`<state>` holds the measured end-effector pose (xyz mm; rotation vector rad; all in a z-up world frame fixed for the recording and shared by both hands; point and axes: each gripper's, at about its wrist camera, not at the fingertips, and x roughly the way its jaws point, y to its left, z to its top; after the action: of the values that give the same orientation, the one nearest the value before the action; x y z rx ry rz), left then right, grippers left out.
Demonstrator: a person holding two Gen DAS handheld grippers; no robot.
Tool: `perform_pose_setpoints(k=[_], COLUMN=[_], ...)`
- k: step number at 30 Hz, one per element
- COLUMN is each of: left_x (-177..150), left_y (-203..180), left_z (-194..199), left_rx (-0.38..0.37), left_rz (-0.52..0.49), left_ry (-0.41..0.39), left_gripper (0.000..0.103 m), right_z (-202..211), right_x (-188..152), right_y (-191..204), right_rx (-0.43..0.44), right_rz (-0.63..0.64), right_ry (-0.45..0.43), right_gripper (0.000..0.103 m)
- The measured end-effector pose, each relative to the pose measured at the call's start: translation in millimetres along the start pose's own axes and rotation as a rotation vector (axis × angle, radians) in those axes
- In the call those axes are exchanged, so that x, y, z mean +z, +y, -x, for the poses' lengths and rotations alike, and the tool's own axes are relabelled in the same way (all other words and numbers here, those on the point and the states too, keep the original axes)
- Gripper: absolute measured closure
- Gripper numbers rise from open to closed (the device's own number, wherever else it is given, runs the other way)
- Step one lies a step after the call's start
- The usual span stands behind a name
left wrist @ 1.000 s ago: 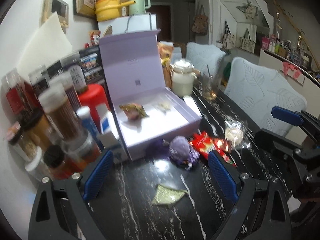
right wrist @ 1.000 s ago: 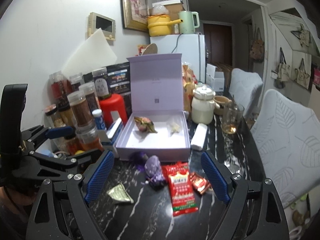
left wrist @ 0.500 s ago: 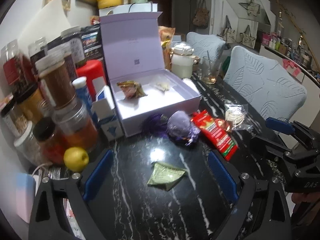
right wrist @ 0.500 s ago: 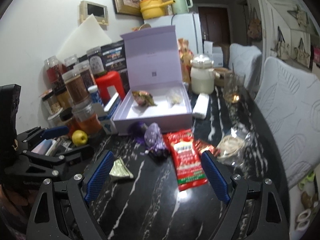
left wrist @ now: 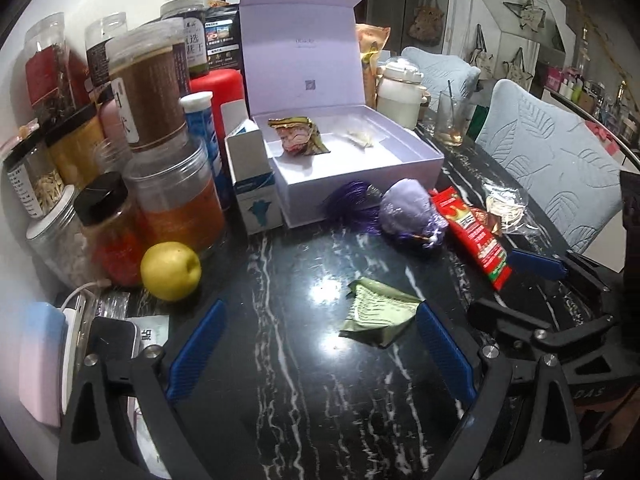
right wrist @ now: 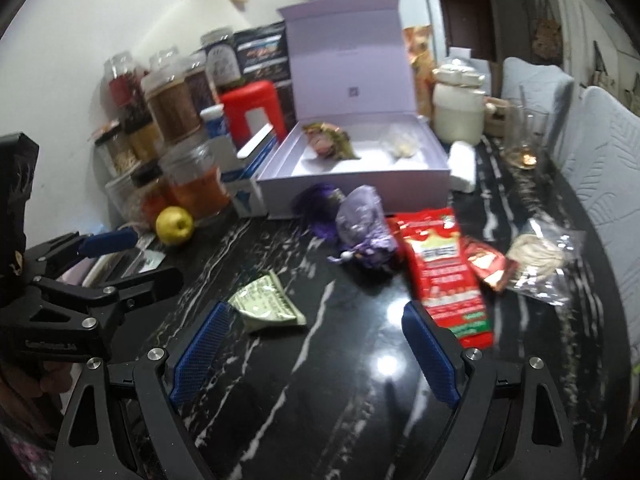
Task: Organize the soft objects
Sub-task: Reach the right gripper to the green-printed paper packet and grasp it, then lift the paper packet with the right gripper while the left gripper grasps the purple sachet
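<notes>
A shiny black table with white streaks (left wrist: 304,392) fills both views, with a white wall behind it. In the middle stands an open pale purple box with its lid up (left wrist: 352,168). Inside the box lie a gold and pink crinkly packet (left wrist: 298,136) and a small clear packet (left wrist: 360,136).

Just in front of the box sits a soft purple pouch with a tassel (left wrist: 408,212). Next to the pouch, on the side away from the jars, lies a long red snack packet (left wrist: 476,236), and past that a clear bag of pale strings (left wrist: 504,208). Nearer the cameras than the box lies a flat green folded packet (left wrist: 376,312). Beside the box stand many jars and a yellow apple (left wrist: 170,270).

The left gripper (left wrist: 316,348) is wide open and holds nothing; the green packet lies between its blue pads. The right gripper (right wrist: 316,348) is wide open too, with nothing in it.

Only the left view shows a pink and blue thing at the table edge (left wrist: 40,364). Only the right view, which is a bit blurry, shows a small red packet (right wrist: 490,264) clearly beside the long one.
</notes>
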<state>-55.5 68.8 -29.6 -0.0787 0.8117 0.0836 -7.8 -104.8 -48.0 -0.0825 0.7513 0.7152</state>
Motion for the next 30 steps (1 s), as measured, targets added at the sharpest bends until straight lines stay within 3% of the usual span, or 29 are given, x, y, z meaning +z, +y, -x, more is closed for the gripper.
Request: perform_pose_setpoints(k=[3,19,23,25,26,30], left_x=[-1,5,7,9,10,17], left_y=[8,54,56,56,56,51], left_z=[-5,-30,-33,-35,-35,-32], left_rx=[0.033,0.053,0.049,0.044,0.042,0.038], left_rz=[0.000,0.106,0.124,0.135,0.138,0.146], left_ry=[0.011,0.084,0.086,0.095,0.096,0.079], left_gripper=[0.006,0.006,0.006,0.006,0.006,0.006], right_z=[-15,-94,-100,-99,-97,-92], right_x=[2,10,6,5,4,5], right_y=[6,27,33,38,40,31], right_rx=[0.022,0.091,0.073,0.058,0.047,0.092], right_rz=[0.024,0.147,0.207,0.248,0.261,0.214], right_ry=[0.020,0.213,0.225,0.216,0.212,0.225], right_gripper=[0.013,0.015,0.032,0.047,0.061,0.064])
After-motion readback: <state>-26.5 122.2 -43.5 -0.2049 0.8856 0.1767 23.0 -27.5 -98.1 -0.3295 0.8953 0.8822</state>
